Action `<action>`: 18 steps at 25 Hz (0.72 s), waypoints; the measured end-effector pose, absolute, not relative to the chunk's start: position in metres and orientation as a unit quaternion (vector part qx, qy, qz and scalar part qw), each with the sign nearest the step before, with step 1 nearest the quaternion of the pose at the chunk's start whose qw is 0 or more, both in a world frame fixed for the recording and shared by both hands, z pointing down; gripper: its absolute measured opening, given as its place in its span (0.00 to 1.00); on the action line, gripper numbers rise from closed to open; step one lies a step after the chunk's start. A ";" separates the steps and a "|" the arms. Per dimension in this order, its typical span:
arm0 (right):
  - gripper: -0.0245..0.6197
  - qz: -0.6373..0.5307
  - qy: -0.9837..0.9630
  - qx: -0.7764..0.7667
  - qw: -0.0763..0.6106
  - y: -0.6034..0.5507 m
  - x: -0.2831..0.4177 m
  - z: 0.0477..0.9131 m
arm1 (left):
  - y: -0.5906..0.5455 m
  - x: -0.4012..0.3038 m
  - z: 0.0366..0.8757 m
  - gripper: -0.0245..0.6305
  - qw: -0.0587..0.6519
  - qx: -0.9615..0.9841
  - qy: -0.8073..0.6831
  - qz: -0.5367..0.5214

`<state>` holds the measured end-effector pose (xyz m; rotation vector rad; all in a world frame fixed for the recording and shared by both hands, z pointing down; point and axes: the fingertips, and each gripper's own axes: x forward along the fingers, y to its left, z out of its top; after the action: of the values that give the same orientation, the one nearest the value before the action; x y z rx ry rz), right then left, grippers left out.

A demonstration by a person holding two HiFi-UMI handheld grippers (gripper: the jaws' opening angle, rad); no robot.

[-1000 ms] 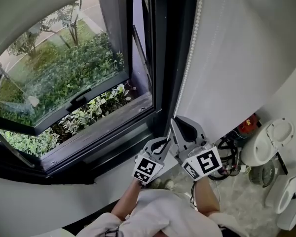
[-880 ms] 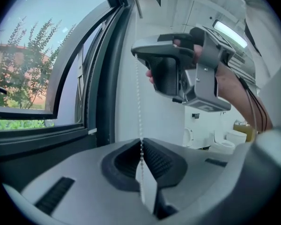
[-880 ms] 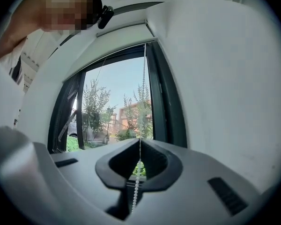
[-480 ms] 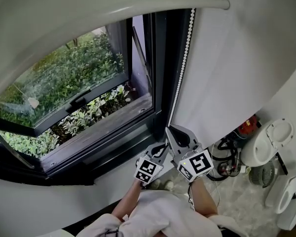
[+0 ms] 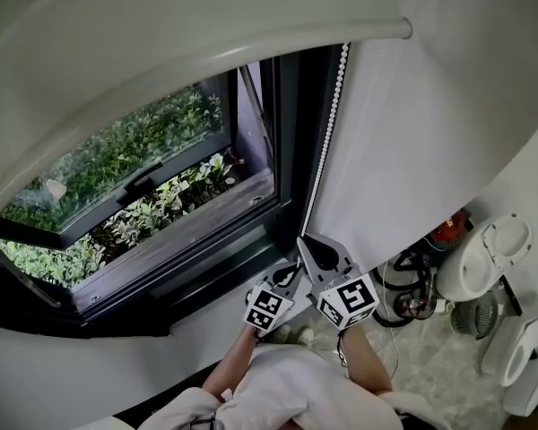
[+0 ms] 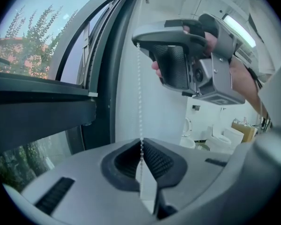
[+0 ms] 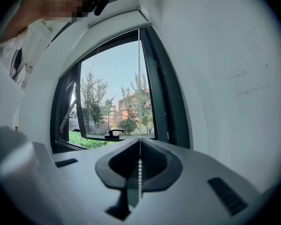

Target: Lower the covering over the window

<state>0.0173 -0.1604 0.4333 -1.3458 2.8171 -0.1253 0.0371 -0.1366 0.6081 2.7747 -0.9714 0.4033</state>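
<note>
A white roller blind [image 5: 161, 79] covers the upper part of the dark-framed window [image 5: 143, 195]; its bottom bar [image 5: 359, 34] curves across the glass. A white bead chain [image 5: 327, 133] hangs beside the frame. My right gripper [image 5: 301, 241] is shut on the bead chain [image 7: 139, 125], which runs up from its jaws. Just below it my left gripper [image 5: 292, 270] is shut on the same bead chain [image 6: 140, 102]. In the left gripper view the right gripper [image 6: 136, 40] sits above, with the chain taut between the two.
The window sash [image 5: 117, 213] is tilted open over green shrubs. White toilets [image 5: 489, 258], a small fan [image 5: 475, 316], a red item [image 5: 448, 227] and cables [image 5: 403, 294] stand on the floor at the right. The white wall [image 5: 430, 133] rises right of the chain.
The blind's bottom bar has come down and covers more of the glass. Both grippers have moved down along the frame with the chain in them.
</note>
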 end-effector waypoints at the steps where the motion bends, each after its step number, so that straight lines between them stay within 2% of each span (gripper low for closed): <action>1: 0.04 -0.044 0.901 -0.432 0.007 -0.161 0.018 0.438 | -0.136 0.037 0.611 0.07 0.088 0.931 -0.325 0.138; 18: 0.04 -0.083 0.899 -0.430 -0.020 -0.158 0.014 0.489 | -0.129 0.032 0.661 0.07 0.119 0.925 -0.321 0.166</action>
<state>0.0145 -0.1580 0.4892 -1.3692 2.8589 -0.2649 0.0321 -0.1293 0.6615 2.7044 -0.9374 0.4853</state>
